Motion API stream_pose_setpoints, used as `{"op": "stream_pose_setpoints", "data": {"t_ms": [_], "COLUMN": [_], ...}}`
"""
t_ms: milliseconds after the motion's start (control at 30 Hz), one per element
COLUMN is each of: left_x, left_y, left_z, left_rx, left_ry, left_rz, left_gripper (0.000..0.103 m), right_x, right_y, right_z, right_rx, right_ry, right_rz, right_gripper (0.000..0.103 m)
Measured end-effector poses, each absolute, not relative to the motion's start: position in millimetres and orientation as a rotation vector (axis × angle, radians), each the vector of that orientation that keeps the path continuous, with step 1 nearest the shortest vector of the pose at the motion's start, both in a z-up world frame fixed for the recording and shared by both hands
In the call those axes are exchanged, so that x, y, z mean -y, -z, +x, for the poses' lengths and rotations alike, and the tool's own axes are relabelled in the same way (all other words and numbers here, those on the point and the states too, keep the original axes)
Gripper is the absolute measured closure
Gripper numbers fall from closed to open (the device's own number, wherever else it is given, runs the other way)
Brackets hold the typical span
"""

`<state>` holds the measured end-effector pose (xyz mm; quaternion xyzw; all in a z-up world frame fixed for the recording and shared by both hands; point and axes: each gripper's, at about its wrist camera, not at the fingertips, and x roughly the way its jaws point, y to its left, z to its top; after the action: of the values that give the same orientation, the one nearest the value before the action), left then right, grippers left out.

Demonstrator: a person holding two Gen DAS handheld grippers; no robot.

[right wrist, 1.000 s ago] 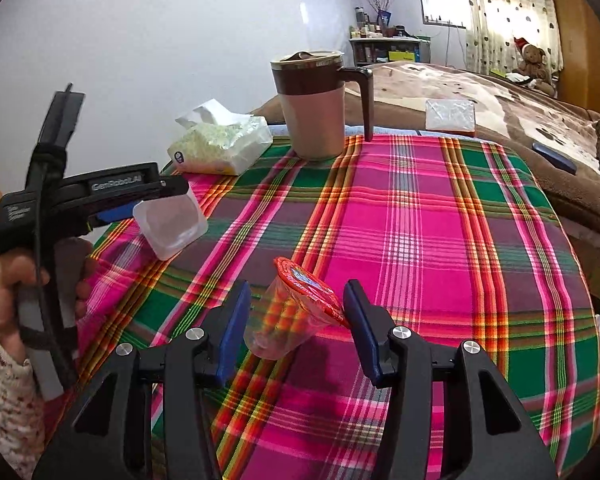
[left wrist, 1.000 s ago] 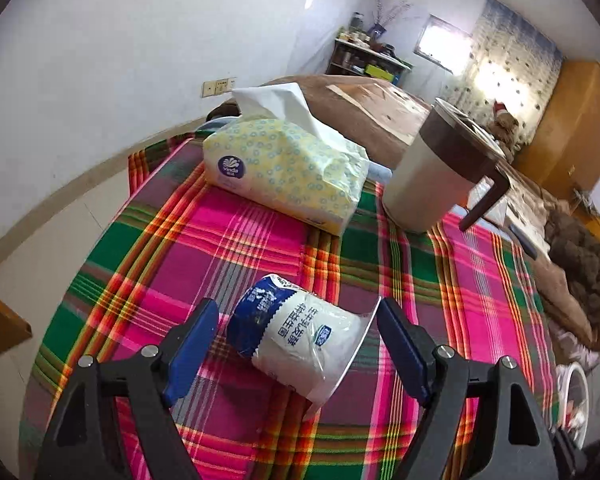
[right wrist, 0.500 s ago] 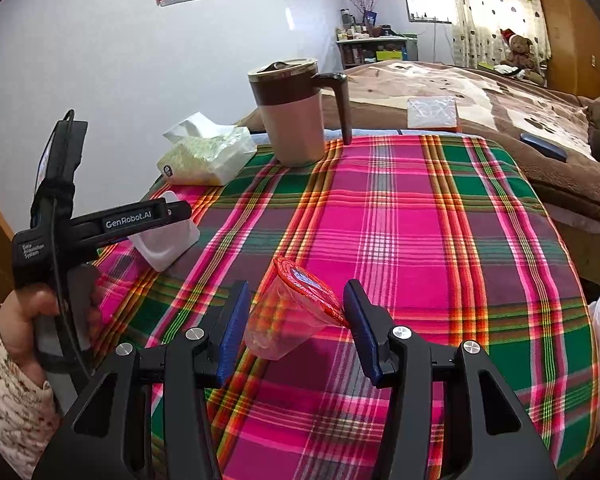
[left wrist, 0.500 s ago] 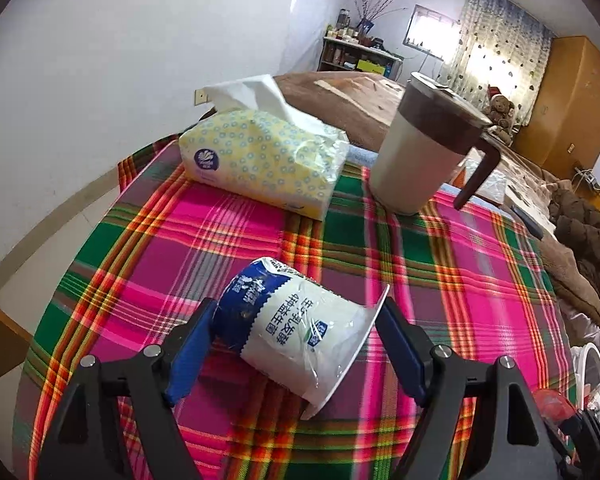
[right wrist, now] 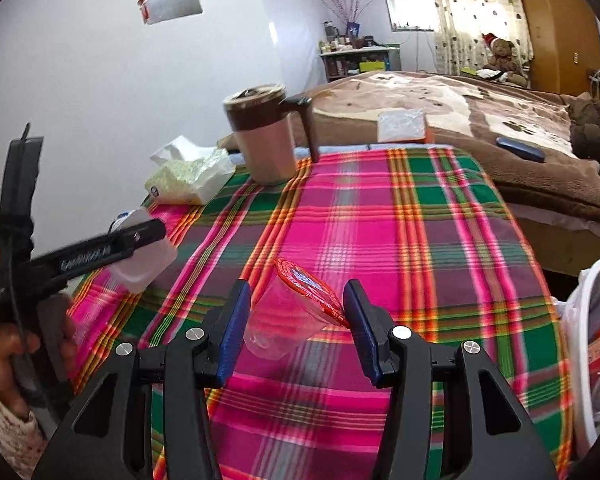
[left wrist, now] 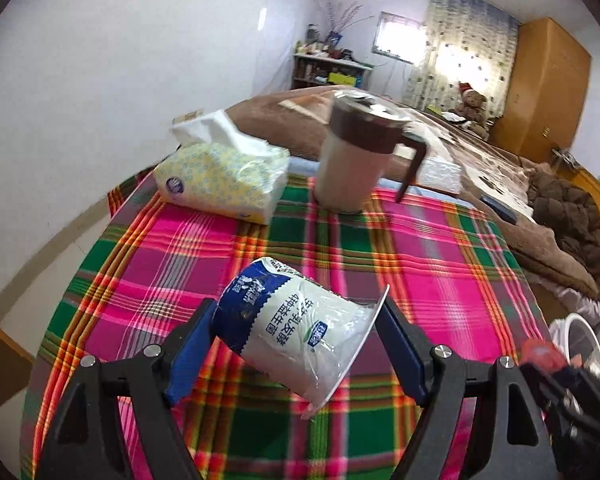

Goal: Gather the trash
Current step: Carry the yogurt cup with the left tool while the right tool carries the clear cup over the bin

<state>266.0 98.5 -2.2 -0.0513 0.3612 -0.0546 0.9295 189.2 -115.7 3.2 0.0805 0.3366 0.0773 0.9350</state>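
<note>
A white and blue yogurt cup (left wrist: 296, 328) lies sideways between the blue pads of my left gripper (left wrist: 296, 308), which is shut on it above the plaid tablecloth (left wrist: 172, 248). My right gripper (right wrist: 296, 292) is shut on a clear plastic cup with a red lid (right wrist: 288, 316), also off the cloth. In the right wrist view the left gripper (right wrist: 148, 240) shows at the left with its white cup (right wrist: 148, 264), held by a hand (right wrist: 4, 356). The red lid (left wrist: 540, 354) shows low on the right in the left wrist view.
A yellow tissue pack (left wrist: 220, 180) and a brown-topped mug (left wrist: 352, 160) stand at the table's far side. A white bin (right wrist: 580, 320) with rubbish sits off the table's right edge. A bed with a brown blanket (right wrist: 500, 120) lies beyond.
Both grippers have drawn back and up from the table with their cups, rolling a little. The white bin has come into view at the right of both views.
</note>
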Motion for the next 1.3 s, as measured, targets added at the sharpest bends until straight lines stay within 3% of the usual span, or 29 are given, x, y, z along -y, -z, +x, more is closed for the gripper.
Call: {"op": "stream_pose_setpoints", "data": {"t_ms": [733,1300], "left_x": [8.4,127.0], "left_y": [-39.5,-38.5], "left_z": [204.8,171.0], "left_rx": [-0.67,-0.676], "left_ry": [0.325,0.567], "left_rz": [-0.025,0.062], "left_gripper": [0.022,0.022], "right_x": [195.2,291.0], "right_y": [-35.6,-41.1], "right_z": [145.2,108.1], "right_rx": [-0.572,-0.544], "right_ry": [-0.015,0.185], "right_rz": [0.208,0.227], "right_gripper": [0.053,0.053]}}
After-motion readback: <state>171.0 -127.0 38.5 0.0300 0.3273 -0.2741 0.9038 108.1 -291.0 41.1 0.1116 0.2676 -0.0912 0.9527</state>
